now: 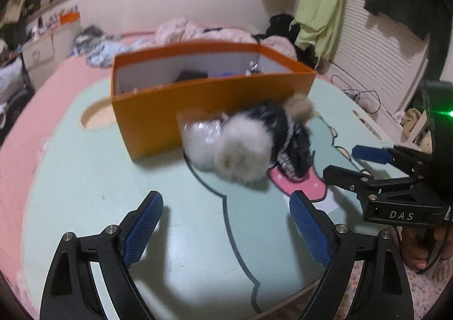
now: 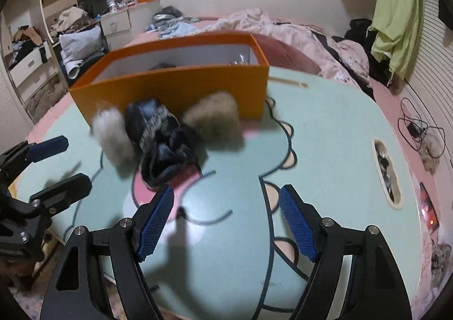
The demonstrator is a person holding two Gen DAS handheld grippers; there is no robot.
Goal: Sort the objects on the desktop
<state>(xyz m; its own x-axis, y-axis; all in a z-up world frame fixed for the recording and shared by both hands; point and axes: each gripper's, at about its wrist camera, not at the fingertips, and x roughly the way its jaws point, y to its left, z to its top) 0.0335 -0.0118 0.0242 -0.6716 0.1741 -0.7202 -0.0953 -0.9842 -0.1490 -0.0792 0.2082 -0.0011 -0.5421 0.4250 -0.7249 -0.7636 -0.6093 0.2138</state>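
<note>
An open orange box [image 1: 158, 122] [image 2: 198, 85] stands on a pale green cartoon-printed table [image 1: 99, 206] [image 2: 325, 136]. In front of it lies a dark knitted item [image 1: 286, 133] [image 2: 164, 147]. A white pom-pom [image 1: 243, 147] [image 2: 113, 136] and a tan pom-pom [image 1: 300, 105] [image 2: 215, 116] flank it, and a clear plastic packet [image 1: 201, 130] lies beside them. My left gripper [image 1: 226, 223] [image 2: 78, 161] is open above bare table, short of the white pom-pom. My right gripper [image 2: 226, 215] [image 1: 339, 161] is open too, its left pad close to the knitted item's near end. Neither holds anything.
The box holds a few dark and shiny items. The table has an oval cut-out [image 1: 96, 119] at its left and another [image 2: 388, 170] at its right. A bed with pink bedding [image 2: 283, 25] lies behind. Cables [image 2: 419, 130] trail on the right. A hand [image 1: 419, 249] holds the right gripper.
</note>
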